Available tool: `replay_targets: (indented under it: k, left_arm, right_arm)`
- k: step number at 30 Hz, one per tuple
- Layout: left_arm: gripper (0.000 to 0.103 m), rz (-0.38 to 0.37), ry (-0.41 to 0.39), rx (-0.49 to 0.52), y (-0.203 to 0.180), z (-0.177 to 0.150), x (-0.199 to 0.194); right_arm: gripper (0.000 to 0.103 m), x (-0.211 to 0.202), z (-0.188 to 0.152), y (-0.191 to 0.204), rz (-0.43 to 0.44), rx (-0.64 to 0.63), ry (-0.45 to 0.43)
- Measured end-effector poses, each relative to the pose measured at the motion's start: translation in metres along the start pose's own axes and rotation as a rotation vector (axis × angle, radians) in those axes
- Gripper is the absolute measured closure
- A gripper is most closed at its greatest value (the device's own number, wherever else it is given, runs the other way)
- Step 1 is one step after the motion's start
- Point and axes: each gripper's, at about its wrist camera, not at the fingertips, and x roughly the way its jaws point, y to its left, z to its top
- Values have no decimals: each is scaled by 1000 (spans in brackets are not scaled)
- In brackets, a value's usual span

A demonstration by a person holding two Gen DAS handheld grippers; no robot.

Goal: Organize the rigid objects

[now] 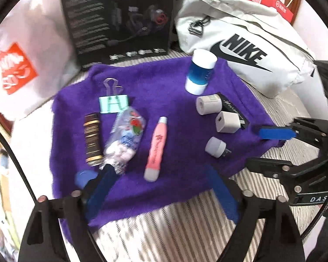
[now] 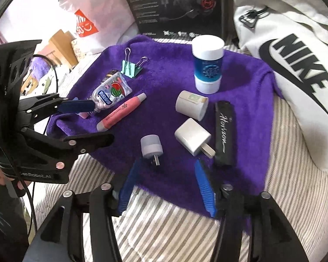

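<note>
**Both hand-held grippers spread over the purple cloth**

The right hand-held gripper [image 2: 164, 183] hovers at the near edge of the cloth [image 2: 164, 83], its blue fingers [image 2: 204, 187] spread wide and holding nothing. Just ahead of it, between the finger lines, lies the round plug [image 2: 151, 145] with its prongs pointing back toward the gripper. Slightly to the right sits the white charger [image 2: 192, 136], prongs aimed at the black bar [image 2: 224, 131], whose long axis runs away from the gripper. Beyond these lie the white cylinder [image 2: 191, 107] on its side and the upright blue bottle [image 2: 208, 63].

The left hand-held gripper [image 1: 161, 187] is also spread and empty — its left finger [image 1: 102, 187] reaches up to the lower end of the candy pouch [image 1: 124, 139], though I cannot tell whether it touches. The pink tube [image 1: 156, 148] lies straight ahead between its fingers, long axis roughly along the reach. The brown tube [image 1: 92, 138] lies left of the pouch, and the green clip [image 1: 113, 103] further on.

The cloth rests on a striped bed cover [image 2: 164, 229], not a desk; a black box [image 1: 118, 17] and a white bag [image 1: 240, 50] stand behind.

Judging by position, the round plug is the right gripper's nearest pick — a short forward reach, closing across its body. The pink tube and the pouch are nearer to the left one.
</note>
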Motion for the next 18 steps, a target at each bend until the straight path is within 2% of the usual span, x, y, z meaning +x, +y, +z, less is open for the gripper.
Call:
replay_targets:
  k: [3, 6, 8, 10, 14, 15, 18]
  left_arm:
    - [9, 30, -14, -7, -2, -11, -14]
    - [2, 57, -42, -27, -2, -22, -30]
    - [0, 84, -60, -47, -1, -31, -41]
    - [0, 97, -69, -73, 0, -38, -50]
    - [0, 101, -94, -124, 2, -57, -74]
    - [0, 103, -101, -134, 3, -60, -80]
    - [0, 106, -124, -152, 2, -74, -98]
  right_arm:
    - [40, -10, -8, 4, -34, 11, -13]
    - [33, -20, -18, 12, -100, 9, -23]
    - [24, -27, -26, 18, -132, 18, -26]
    - [16, -34, -33, 22, -162, 30, -47]
    - [10, -49, -50, 30, -229, 75, -75]
    - [6, -54, -56, 32, -244, 95, -87]
    - [1, -67, -69, 36, -252, 152, -112]
